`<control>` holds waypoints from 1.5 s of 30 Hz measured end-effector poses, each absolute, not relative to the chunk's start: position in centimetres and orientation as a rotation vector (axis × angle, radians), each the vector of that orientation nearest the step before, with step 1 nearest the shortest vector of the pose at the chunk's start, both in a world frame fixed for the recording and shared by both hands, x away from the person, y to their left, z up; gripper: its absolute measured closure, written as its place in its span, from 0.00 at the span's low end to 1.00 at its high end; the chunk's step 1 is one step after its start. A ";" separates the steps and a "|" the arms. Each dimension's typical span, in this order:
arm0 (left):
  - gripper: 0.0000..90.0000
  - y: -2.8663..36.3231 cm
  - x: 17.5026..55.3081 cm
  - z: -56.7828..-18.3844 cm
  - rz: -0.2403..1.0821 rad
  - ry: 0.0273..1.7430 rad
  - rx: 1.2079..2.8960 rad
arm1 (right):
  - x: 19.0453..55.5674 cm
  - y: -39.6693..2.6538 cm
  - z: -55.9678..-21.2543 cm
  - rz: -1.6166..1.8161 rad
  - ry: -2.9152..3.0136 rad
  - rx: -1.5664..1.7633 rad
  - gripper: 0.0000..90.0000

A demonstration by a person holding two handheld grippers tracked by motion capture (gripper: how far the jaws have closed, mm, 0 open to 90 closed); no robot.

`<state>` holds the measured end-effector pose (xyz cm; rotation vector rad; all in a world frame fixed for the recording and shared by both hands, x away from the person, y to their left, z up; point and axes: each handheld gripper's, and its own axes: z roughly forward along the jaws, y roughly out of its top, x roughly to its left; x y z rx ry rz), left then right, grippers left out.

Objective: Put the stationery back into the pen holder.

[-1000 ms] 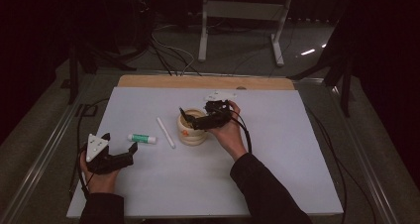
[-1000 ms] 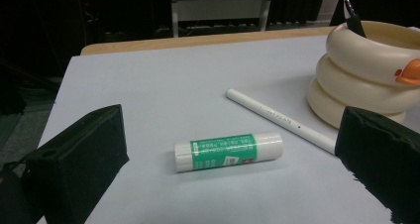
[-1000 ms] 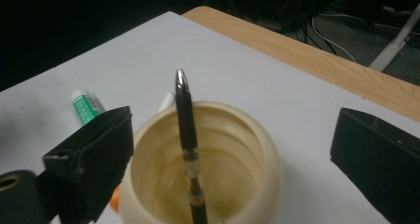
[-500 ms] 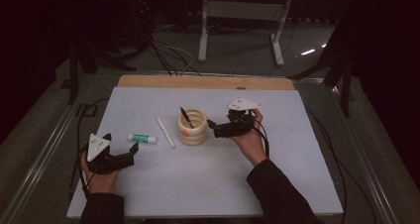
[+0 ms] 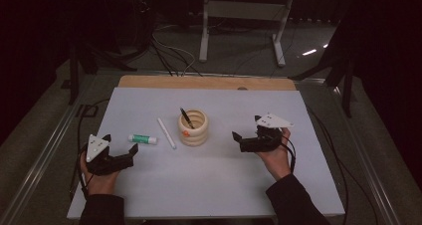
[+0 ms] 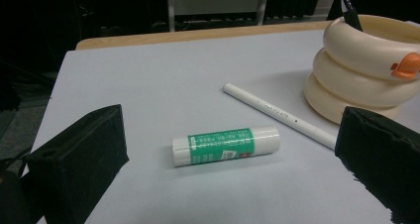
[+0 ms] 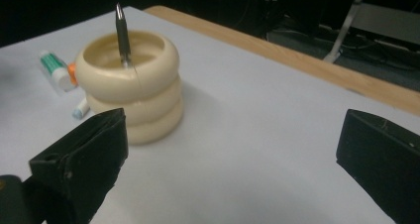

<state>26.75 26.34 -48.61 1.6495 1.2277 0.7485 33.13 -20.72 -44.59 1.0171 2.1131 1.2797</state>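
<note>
Sitting mid-bench (image 5: 209,185), the cream ringed holder (image 5: 193,128) has a dark pen (image 5: 185,118) stuck upright in it. Right gripper (image 5: 238,138) is held well to its right, fingers spread wide, nothing gripped. Left gripper (image 5: 130,154) is parked near the front-left edge, fingers also wide open, with the glue stick (image 6: 226,144) just ahead and a white pen (image 6: 277,115) lying between stick and holder.

Between my left jaws lies the glue stick (image 6: 226,144) — pen (image 6: 279,116) and cup (image 6: 366,68) crowd beyond. My right jaws face bare mat (image 7: 257,149) — cup left.
</note>
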 end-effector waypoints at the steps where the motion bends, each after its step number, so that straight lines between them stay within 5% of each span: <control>1: 0.00 26.4 26.7 -48.6 0.747 1.229 1.648 | 33.0 -21.0 -44.8 1.276 2.113 1.022 0.00; 19: 0.00 26.5 26.8 -48.7 0.726 1.218 1.677 | 29.3 -25.9 -46.9 1.299 2.068 1.056 0.00; 45: 0.00 26.4 28.1 -47.1 0.714 1.183 1.770 | 28.9 -28.1 -47.3 1.371 2.045 1.071 0.00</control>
